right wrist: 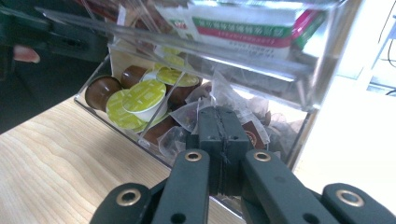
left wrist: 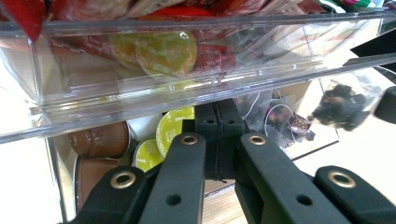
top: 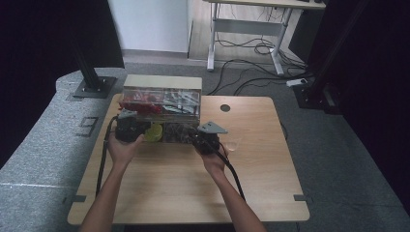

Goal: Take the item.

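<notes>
A clear plastic drawer organiser (top: pixel 162 99) stands on the wooden table (top: pixel 183 183). Its lower drawer (right wrist: pixel 116 133) sticks out toward me and holds brown and green-lidded capsules (right wrist: pixel 140 100) on one side and tea bags (right wrist: pixel 187 116) on the other. The upper drawer (left wrist: pixel 187 79) holds red packets and a yellow-green capsule (left wrist: pixel 163 51). My left gripper (top: pixel 131 122) is shut and empty at the organiser's front left corner, and its jaws (left wrist: pixel 219 126) reach under the upper drawer. My right gripper (top: pixel 198 135) is shut and empty at the front right, with its tips (right wrist: pixel 219 128) over the tea bags.
A small clear object (top: pixel 233 144) lies on the table just right of my right hand. A round hole (top: pixel 225 108) is set in the tabletop behind it. Bare wood stretches in front of the organiser. Grey floor, cables (top: pixel 251 63) and a desk frame lie beyond the table.
</notes>
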`<act>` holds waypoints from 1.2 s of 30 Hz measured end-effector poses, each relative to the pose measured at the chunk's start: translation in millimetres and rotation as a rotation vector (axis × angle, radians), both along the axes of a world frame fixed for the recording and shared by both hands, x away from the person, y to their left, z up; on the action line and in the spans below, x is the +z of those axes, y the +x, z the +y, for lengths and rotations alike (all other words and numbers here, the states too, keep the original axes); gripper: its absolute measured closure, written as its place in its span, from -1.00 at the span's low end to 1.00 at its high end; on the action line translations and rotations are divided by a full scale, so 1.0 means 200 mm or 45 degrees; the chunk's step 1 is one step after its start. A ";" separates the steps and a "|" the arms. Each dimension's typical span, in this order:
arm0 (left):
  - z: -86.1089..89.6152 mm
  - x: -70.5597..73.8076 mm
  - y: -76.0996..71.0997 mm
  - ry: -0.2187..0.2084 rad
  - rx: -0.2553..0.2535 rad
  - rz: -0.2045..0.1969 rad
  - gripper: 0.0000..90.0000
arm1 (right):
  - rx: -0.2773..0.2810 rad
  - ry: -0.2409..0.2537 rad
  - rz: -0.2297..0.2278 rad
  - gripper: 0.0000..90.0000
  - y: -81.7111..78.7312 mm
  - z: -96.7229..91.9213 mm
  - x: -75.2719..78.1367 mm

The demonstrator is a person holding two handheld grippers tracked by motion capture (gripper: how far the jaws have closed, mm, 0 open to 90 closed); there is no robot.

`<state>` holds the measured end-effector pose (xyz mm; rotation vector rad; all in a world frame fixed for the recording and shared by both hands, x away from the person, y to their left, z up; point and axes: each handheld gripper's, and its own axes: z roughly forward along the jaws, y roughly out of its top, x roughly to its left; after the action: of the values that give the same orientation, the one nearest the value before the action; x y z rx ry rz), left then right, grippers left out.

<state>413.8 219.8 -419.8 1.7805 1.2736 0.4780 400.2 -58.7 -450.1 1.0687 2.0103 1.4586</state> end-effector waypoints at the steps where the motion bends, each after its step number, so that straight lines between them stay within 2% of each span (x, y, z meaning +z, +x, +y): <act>1: 0.00 0.00 0.00 -0.001 -0.001 0.001 1.00 | 0.000 0.004 -0.006 0.97 -0.01 -0.01 0.01; 11: -0.01 0.01 0.00 0.016 -0.004 -0.001 1.00 | -0.009 0.032 -0.037 0.97 -0.05 -0.09 0.04; 36: -0.03 0.01 0.01 0.023 -0.005 0.000 1.00 | -0.044 0.049 -0.071 0.97 -0.12 -0.25 0.04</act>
<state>414.8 214.5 -418.1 1.7977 1.2693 0.4892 375.9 -109.5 -441.3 1.0612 1.9230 1.4981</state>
